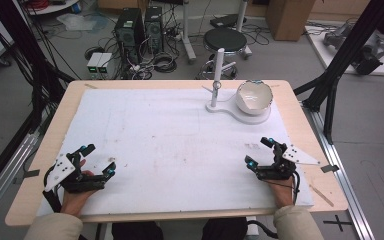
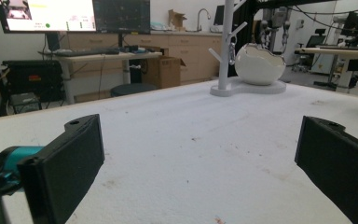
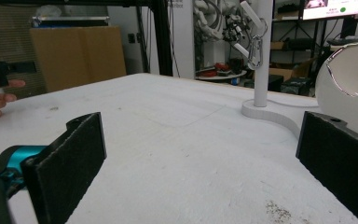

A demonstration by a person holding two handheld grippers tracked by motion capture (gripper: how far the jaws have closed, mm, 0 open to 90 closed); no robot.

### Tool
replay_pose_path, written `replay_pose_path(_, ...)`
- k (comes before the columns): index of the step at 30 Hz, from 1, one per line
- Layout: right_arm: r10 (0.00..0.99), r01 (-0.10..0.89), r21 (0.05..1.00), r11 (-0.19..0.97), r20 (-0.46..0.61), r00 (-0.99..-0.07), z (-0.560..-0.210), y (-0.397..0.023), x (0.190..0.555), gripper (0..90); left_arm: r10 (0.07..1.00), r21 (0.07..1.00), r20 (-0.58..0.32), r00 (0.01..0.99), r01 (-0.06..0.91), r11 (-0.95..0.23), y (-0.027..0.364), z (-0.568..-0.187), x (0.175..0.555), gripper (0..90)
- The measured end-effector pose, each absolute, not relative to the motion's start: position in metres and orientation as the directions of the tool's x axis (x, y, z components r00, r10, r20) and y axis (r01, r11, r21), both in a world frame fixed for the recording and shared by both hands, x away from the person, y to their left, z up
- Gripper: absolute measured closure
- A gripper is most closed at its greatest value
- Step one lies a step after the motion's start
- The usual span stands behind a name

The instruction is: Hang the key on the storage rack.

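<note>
We are resting on the white mat (image 1: pixel 170 130), the white stand (image 1: pixel 218 75) and bowl (image 1: pixel 253 96) sitting at one o'clock, holding the left gripper (image 1: pixel 99 161) at seven and the right gripper (image 1: pixel 259 151) at five, both jaws spread wide, gripping nothing.

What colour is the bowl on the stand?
White, glossy; the bowl shows best in the left gripper view.

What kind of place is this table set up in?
Most likely a robotics lab or workshop: computer towers and loose cables lie on the floor behind the table, a monitor hangs above a workbench, and a black frame flanks the table.
</note>
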State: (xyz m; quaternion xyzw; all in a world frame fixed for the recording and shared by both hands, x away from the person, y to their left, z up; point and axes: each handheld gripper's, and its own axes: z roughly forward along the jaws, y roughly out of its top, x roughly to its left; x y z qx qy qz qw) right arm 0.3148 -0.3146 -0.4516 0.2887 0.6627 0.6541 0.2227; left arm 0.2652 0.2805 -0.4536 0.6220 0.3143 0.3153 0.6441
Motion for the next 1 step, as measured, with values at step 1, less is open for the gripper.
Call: replay_pose_path(1, 0.677, 0.085, 0.996, -0.016, 0.073, -0.732, -0.4514, -0.314, 0.3146, 0.5, 0.799, 1.0, -0.01, 0.601, -0.017, 0.024, 0.2809, -0.4536, 0.2653, 1.7)
